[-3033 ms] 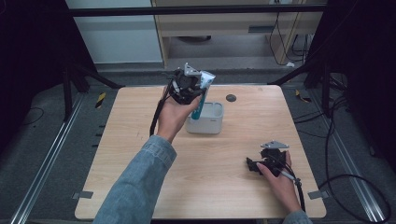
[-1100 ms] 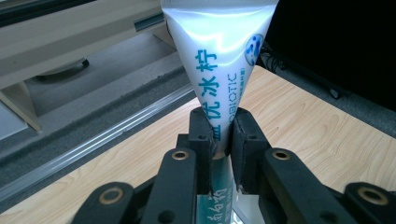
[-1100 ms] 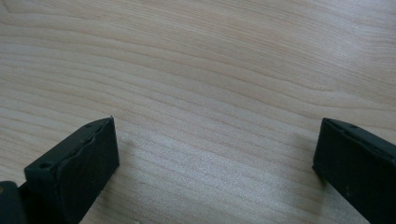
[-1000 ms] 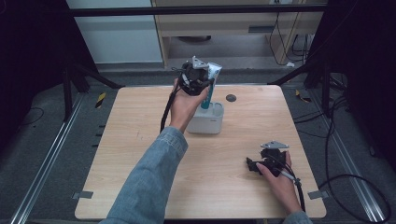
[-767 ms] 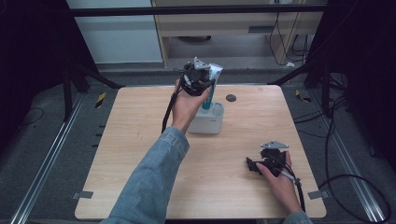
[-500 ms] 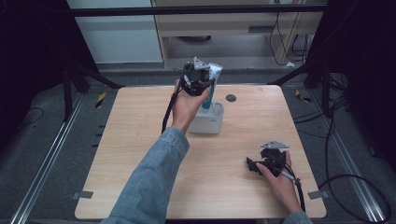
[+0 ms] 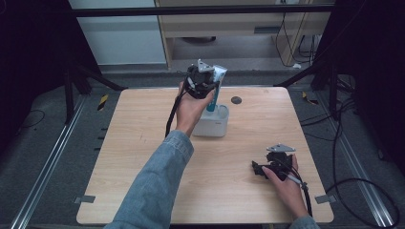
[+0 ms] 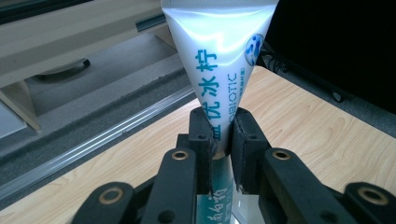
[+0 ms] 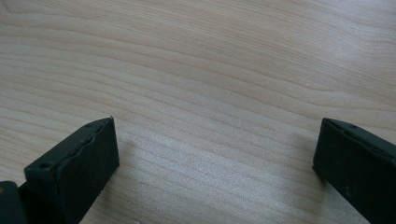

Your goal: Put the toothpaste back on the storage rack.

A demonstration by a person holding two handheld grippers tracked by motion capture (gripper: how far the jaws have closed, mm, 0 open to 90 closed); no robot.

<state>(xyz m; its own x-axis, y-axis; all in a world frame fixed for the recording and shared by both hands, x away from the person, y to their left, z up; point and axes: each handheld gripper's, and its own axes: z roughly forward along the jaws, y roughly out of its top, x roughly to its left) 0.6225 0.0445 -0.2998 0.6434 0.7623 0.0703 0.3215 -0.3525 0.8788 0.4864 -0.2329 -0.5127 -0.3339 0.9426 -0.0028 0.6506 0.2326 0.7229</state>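
Note:
A white and teal toothpaste tube [image 8: 219, 60] stands upright, its crimped end up, with my left gripper [image 8: 219, 140] shut on its middle. In the high view that left gripper [image 7: 203, 83] hangs above a white square holder [image 7: 215, 125] at the table's far middle, and the tube [image 7: 215, 90] reaches down into it. My right gripper [image 7: 260, 168] rests low on the table at the near right, held by a hand. In its own view the right gripper [image 9: 215, 154] is open, with bare wood between the two black jaws.
A small dark round disc [image 7: 236, 100] lies on the wooden table [image 7: 133, 143] just behind the holder. Black cables trail from both grippers. Dark floor, metal rails and a cabinet surround the table.
Since three seconds ago my left gripper has lifted the tube a little and shifted slightly right over the holder. Over the last second nothing moves. The right gripper has stayed put.

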